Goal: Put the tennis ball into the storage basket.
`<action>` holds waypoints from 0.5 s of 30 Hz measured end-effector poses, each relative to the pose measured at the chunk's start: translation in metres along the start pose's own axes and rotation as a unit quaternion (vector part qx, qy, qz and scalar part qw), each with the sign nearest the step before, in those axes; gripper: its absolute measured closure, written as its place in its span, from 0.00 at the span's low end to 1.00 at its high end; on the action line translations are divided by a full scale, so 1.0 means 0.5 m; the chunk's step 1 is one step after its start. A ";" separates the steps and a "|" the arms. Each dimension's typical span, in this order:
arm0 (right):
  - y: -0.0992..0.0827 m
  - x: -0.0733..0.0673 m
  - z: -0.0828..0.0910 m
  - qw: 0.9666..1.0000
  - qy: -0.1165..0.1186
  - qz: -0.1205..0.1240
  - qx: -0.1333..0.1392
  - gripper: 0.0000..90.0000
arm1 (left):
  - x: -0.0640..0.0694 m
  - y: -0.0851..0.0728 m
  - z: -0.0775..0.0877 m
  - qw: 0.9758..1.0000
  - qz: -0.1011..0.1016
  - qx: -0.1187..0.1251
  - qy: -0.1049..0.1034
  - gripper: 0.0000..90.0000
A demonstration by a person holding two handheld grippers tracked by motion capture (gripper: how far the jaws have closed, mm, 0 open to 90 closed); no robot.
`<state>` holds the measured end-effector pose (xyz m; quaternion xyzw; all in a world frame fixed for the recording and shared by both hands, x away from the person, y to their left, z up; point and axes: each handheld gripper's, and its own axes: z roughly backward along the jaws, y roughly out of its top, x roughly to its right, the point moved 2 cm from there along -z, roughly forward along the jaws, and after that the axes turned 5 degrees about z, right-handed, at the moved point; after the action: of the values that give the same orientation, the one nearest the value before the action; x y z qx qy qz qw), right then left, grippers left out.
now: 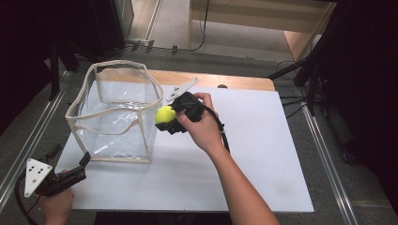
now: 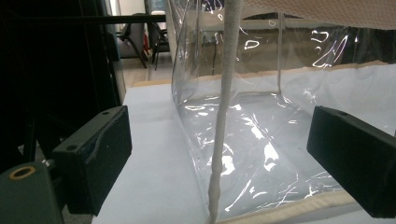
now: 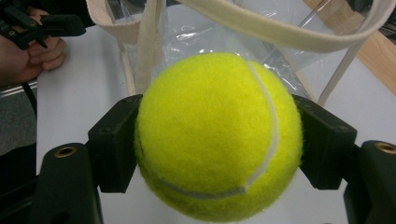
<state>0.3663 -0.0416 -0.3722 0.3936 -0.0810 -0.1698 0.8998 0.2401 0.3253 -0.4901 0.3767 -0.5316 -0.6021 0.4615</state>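
A yellow tennis ball (image 1: 165, 114) (image 3: 217, 135) is clamped between the jaws of my right gripper (image 1: 167, 117) (image 3: 217, 144), which is shut on it and held just right of the near right corner of a clear plastic bag (image 1: 115, 112) with cream trim. The bag stands upright and open on the white table top (image 1: 244, 150). My left gripper (image 1: 70, 157) (image 2: 219, 158) rests at the table's near left corner, open with nothing between its jaws, and points at the bag's near left corner seam (image 2: 224, 116).
A grey three-cornered plate (image 1: 182, 88) lies on the table behind my right hand. A wooden strip (image 1: 220, 80) runs along the table's far edge. Metal rails (image 1: 324, 154) flank both sides, and dark frames stand at the far left.
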 end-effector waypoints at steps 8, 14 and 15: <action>0.018 0.005 0.012 1.000 0.002 0.003 0.003 0.27 | 0.000 0.000 0.000 1.000 0.000 0.000 0.000 0.08; 0.030 0.008 0.020 1.000 -0.001 -0.001 0.006 0.27 | 0.000 0.000 0.000 1.000 0.000 0.000 0.000 0.08; 0.032 0.009 0.022 1.000 0.000 -0.002 0.006 0.27 | -0.001 0.000 0.000 1.000 -0.001 -0.001 0.000 0.08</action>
<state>0.3712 -0.0407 -0.3527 0.3990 -0.0817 -0.1709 0.8972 0.2401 0.3256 -0.4900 0.3771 -0.5307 -0.6028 0.4613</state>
